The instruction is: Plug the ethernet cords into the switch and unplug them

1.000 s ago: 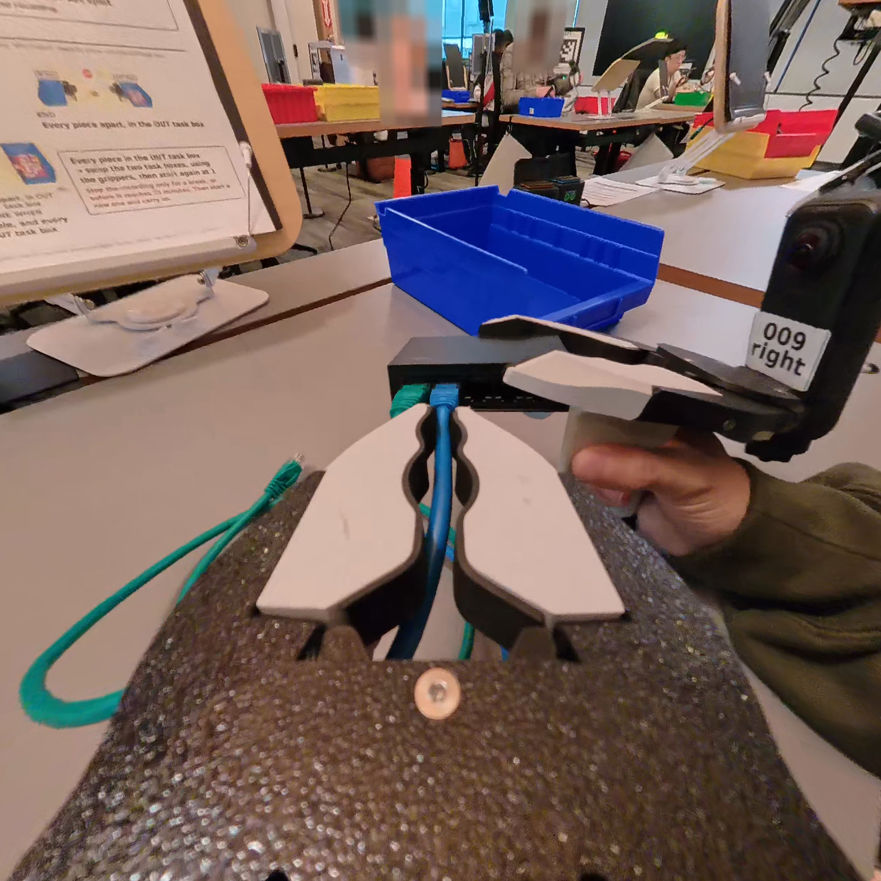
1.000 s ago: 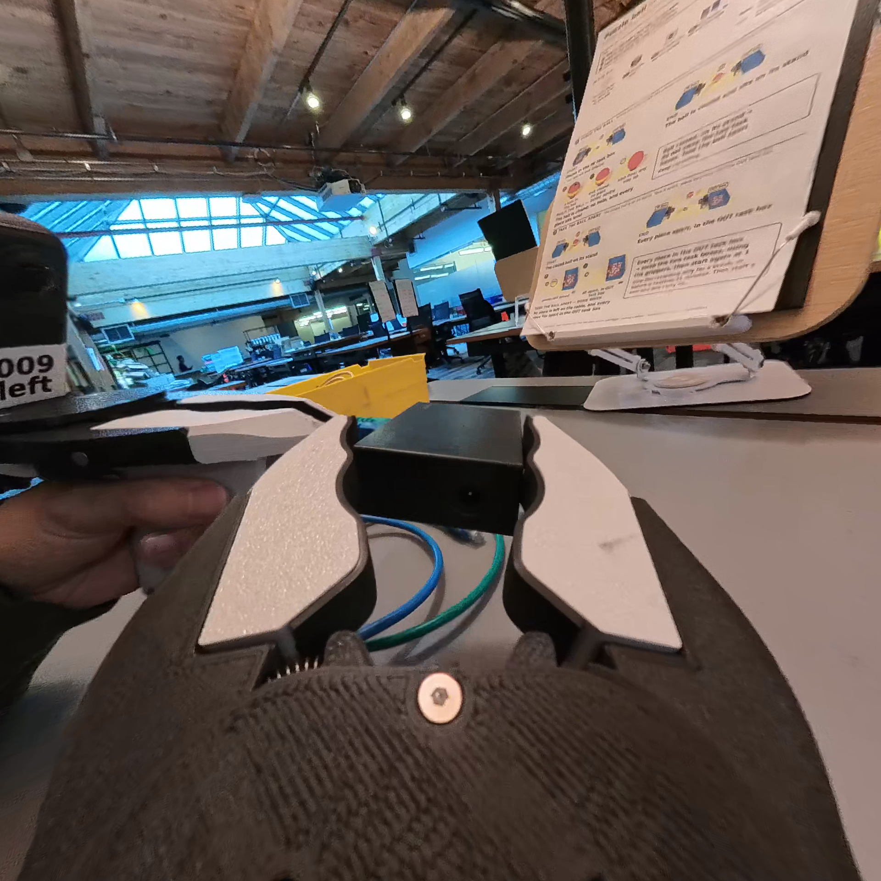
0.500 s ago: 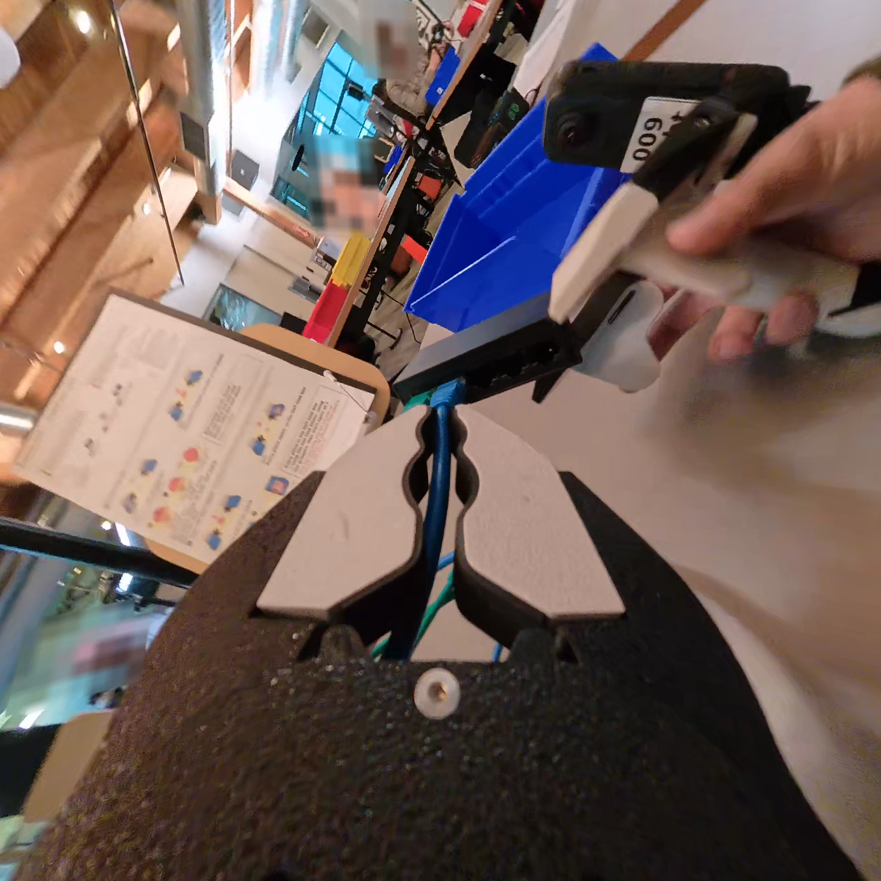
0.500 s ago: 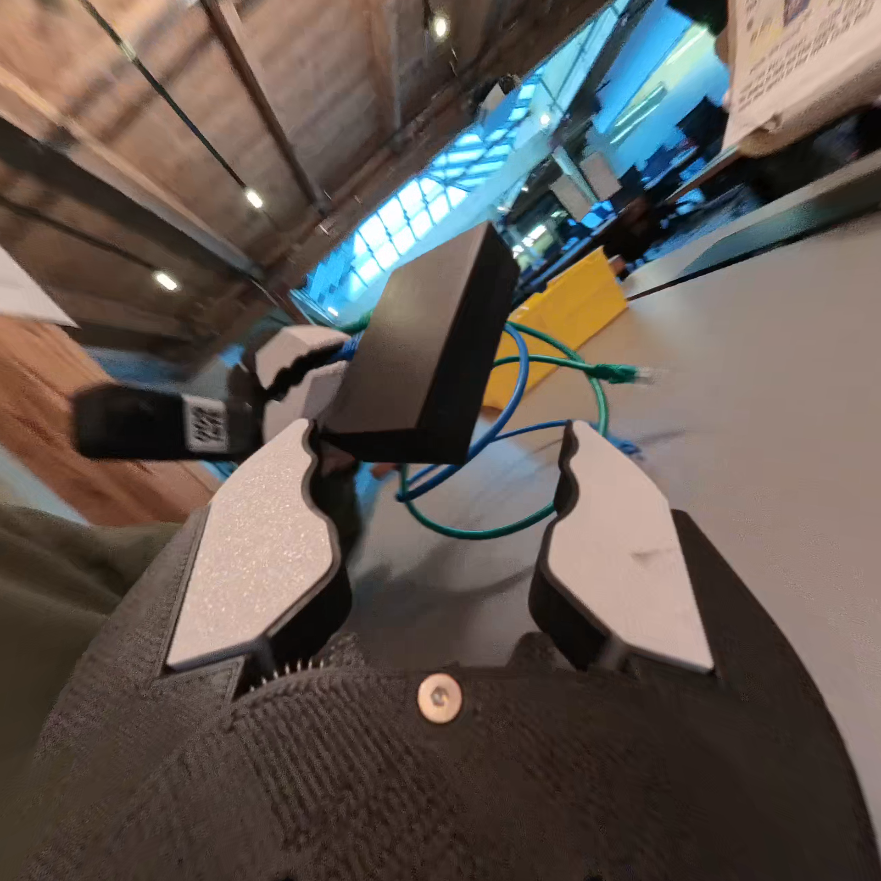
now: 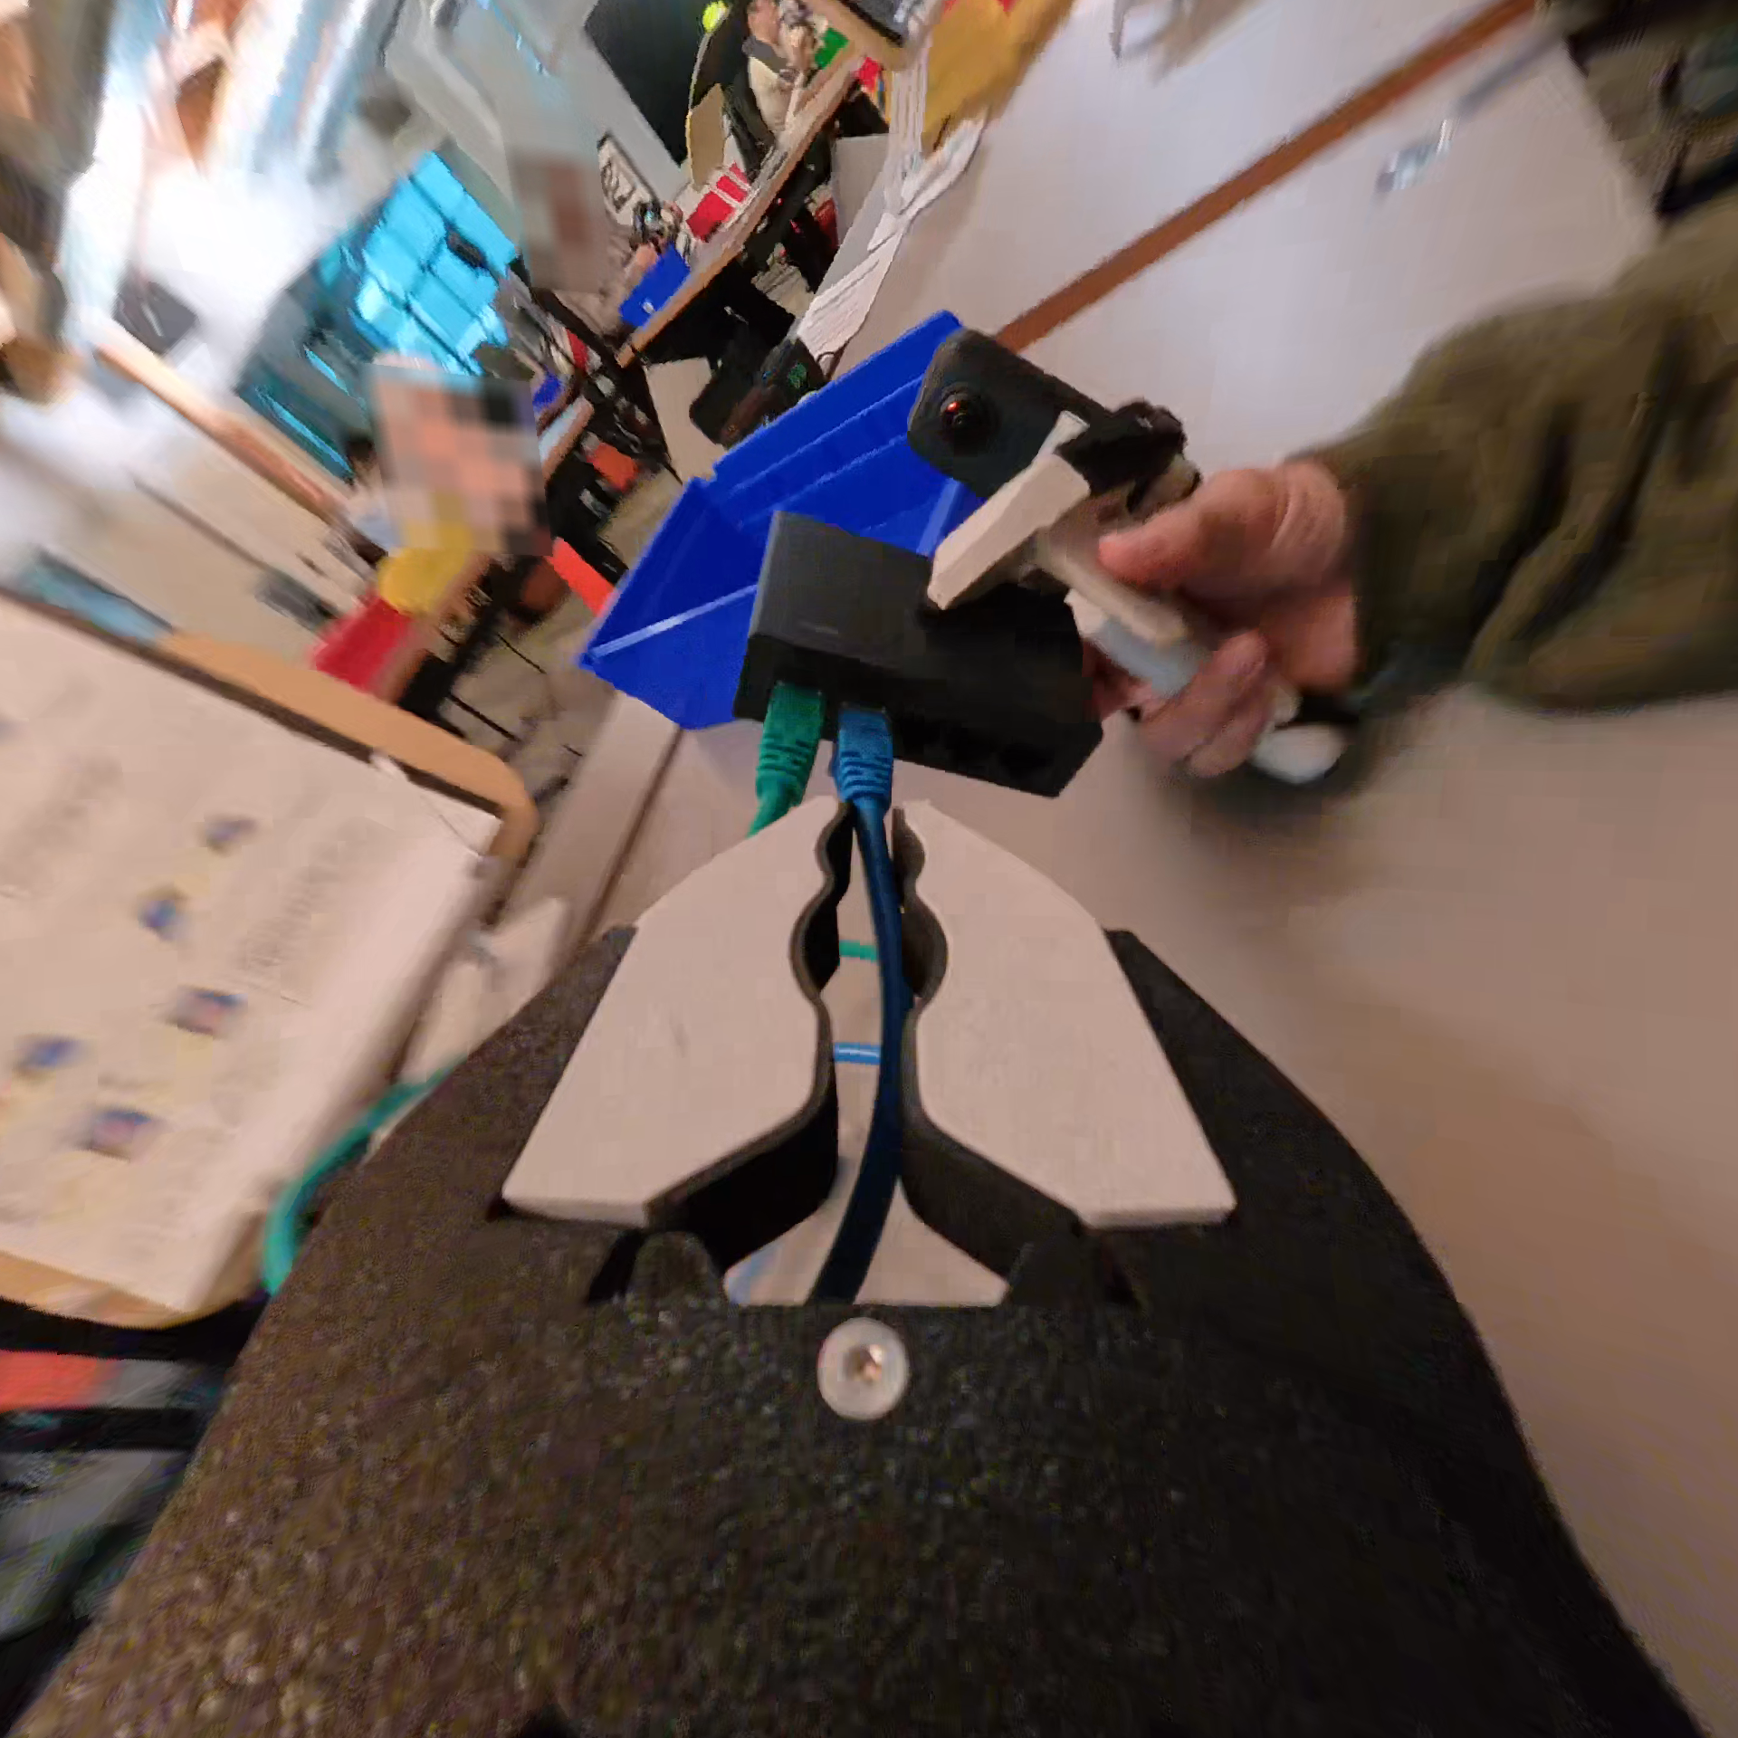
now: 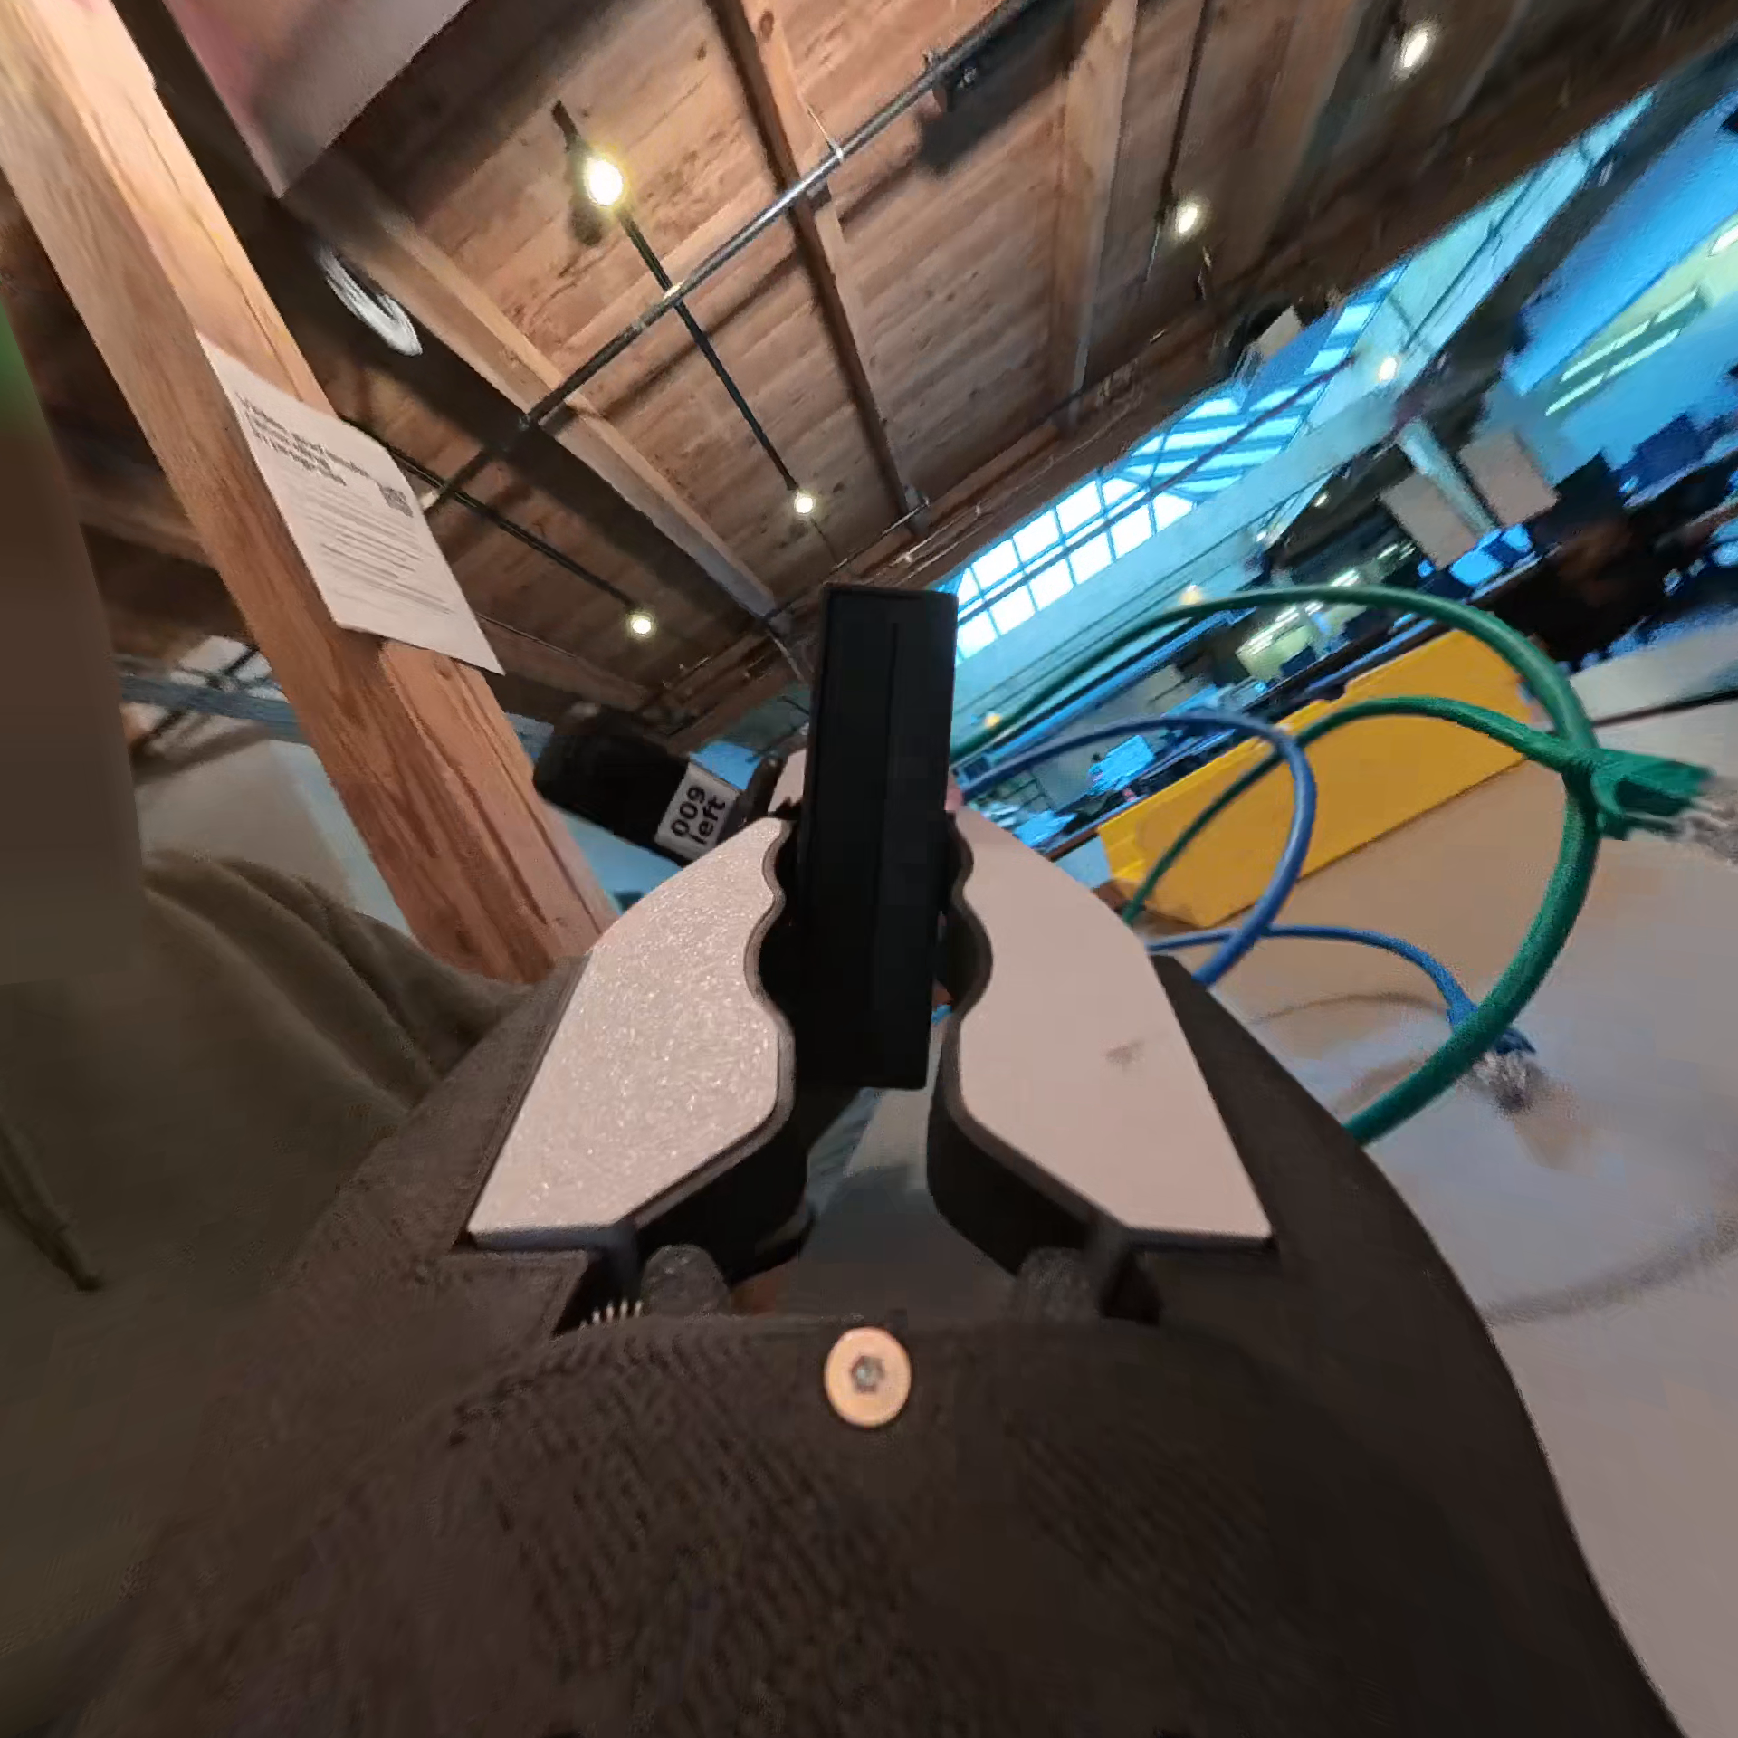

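Observation:
My left gripper (image 5: pixel 861 823) is shut on the blue cord (image 5: pixel 879 940) just behind its plug (image 5: pixel 863 743), which sits in the black switch (image 5: pixel 875 611). A green plug (image 5: pixel 788 743) sits in the port beside it. My right gripper (image 6: pixel 870 837) is shut on the switch (image 6: pixel 879 715) across its thin faces and holds it on edge above the table. It also shows in the left wrist view (image 5: pixel 955 621), clamped on the switch's far end. The cords' free ends, a green plug (image 6: pixel 1641 785) and a blue plug (image 6: pixel 1495 1044), lie loose to the right.
A blue bin (image 5: pixel 715 602) stands right behind the switch. An instruction board (image 5: pixel 188 940) stands at the left. A yellow bin (image 6: pixel 1317 799) sits beyond the cord loops. The grey table (image 5: pixel 1411 1034) spreads to the right. A wooden post (image 6: pixel 310 564) rises at the left.
My right gripper let go of the switch, which hung from the cords, then shut on it again across its thin faces. Both grippers have turned and the switch is lifted off the table.

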Tool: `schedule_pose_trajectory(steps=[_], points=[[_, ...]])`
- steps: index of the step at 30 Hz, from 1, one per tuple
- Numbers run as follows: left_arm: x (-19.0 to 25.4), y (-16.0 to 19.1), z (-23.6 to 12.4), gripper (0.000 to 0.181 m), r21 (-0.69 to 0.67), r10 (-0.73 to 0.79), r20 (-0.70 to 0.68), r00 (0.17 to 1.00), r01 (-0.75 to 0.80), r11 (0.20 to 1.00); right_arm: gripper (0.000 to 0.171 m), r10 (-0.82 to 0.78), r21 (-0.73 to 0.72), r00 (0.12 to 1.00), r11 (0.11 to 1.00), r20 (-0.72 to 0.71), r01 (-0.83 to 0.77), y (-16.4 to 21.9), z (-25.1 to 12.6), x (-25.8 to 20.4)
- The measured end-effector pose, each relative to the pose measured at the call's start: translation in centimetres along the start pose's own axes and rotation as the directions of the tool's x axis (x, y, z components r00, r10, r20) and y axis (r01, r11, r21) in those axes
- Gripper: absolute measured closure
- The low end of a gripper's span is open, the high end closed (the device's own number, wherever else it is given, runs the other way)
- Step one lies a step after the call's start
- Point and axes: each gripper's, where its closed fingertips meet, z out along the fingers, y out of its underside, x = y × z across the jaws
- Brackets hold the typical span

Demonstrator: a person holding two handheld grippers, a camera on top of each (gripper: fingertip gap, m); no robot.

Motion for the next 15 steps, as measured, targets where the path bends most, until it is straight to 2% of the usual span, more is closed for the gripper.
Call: schedule_pose_trajectory(steps=[1, 3, 6, 7, 9, 11, 12, 15], points=[[0.1, 0.1, 0.0, 0.174, 0.004, -0.108, -0.015, 0.994, 0.108, 0.994, 0.142, -0.052, 0.001, 0.999, 0.999, -0.007, 0.052, -0.1, -0.1, -0.1], [0.5, 0.4, 0.2, 0.164, -0.016, -0.335, -0.037, 0.941, 0.335, 0.942, 0.143, -0.121, 0.033, 0.992, 0.992, -0.044, 0.123, -0.7, -0.3, 0.0], [0.9, 0.4, 0.2, 0.148, -0.035, -0.642, -0.072, 0.763, 0.641, 0.767, 0.143, -0.172, 0.058, 0.983, 0.983, -0.068, 0.176, -1.2, -0.7, 0.0], [0.6, 0.2, 0.0, 0.151, -0.003, -0.709, -0.064, 0.702, 0.711, 0.704, 0.143, -0.178, 0.063, 0.982, 0.981, -0.055, 0.182, -1.3, -0.6, -0.3], [0.1, 0.0, -0.2, 0.151, 0.052, -0.788, -0.05, 0.613, 0.79, 0.611, 0.143, -0.2, 0.071, 0.978, 0.976, -0.059, 0.204, -1.3, -0.5, -0.4], [0.0, 0.4, -0.4, 0.153, 0.066, -0.824, -0.013, 0.566, 0.823, 0.565, 0.143, -0.224, 0.062, 0.972, 0.972, -0.064, 0.228, -1.1, -0.4, -0.4], [0.0, 0.4, -0.5, 0.151, 0.08, -0.83, -0.004, 0.558, 0.827, 0.556, 0.143, -0.234, 0.073, 0.971, 0.969, -0.059, 0.237, -1.1, -0.3, -0.6], [0.5, 0.9, -0.6, 0.161, 0.069, -0.823, -0.003, 0.567, 0.822, 0.566, 0.144, -0.208, 0.061, 0.978, 0.976, -0.026, 0.21, -0.8, -0.2, -0.8]])
